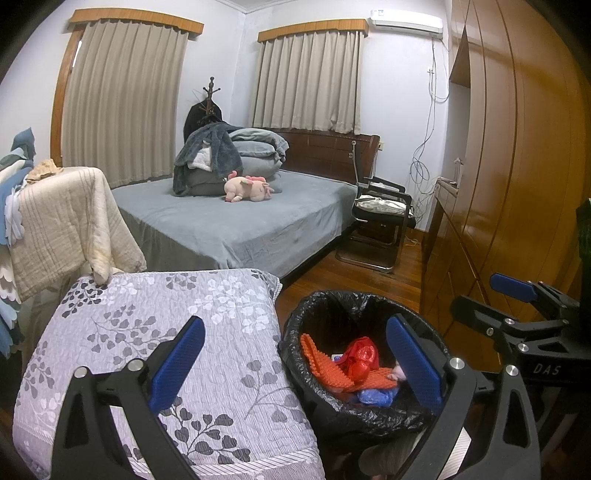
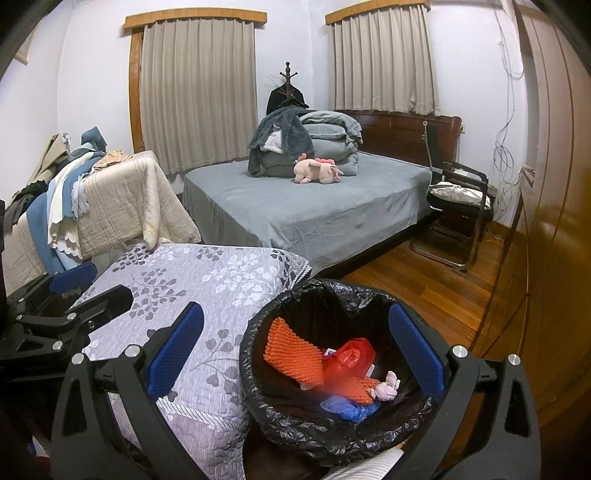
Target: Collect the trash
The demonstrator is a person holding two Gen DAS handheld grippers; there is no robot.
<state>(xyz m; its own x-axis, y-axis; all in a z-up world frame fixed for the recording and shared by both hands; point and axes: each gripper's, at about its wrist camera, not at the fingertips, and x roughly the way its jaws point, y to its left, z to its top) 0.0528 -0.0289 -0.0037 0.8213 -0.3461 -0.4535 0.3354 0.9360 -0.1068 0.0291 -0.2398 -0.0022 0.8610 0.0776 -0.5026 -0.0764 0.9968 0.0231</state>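
We hold two black grippers with blue ribbed pads, and both the left gripper [image 1: 295, 365] and the right gripper [image 2: 293, 354] stand spread wide with nothing between their fingers. Both hang just above one round bin lined with a black plastic bag [image 2: 258, 402], which stands on the wooden floor beside a grey quilt printed with leaf sprigs [image 2: 207, 291]. Inside the bin we count five pieces of trash: one orange foam net sleeve [image 2: 291, 350], one crumpled red plastic bag [image 2: 351, 356], one blue plastic bag [image 2: 347, 406], one small pink crumpled wad [image 2: 388, 386] and one small white scrap showing beside the red bag, too hidden to tell what it is. Behind stands one bed with a grey-blue cover [image 1: 236, 221], carrying one pink plush pig [image 1: 247, 188] and a heap of grey bedding. We see two windows, each with closed beige curtains [image 1: 125, 103], one dark wooden coat stand [image 1: 211, 96], one black chair [image 1: 384, 218] and one white air conditioner [image 1: 406, 18].
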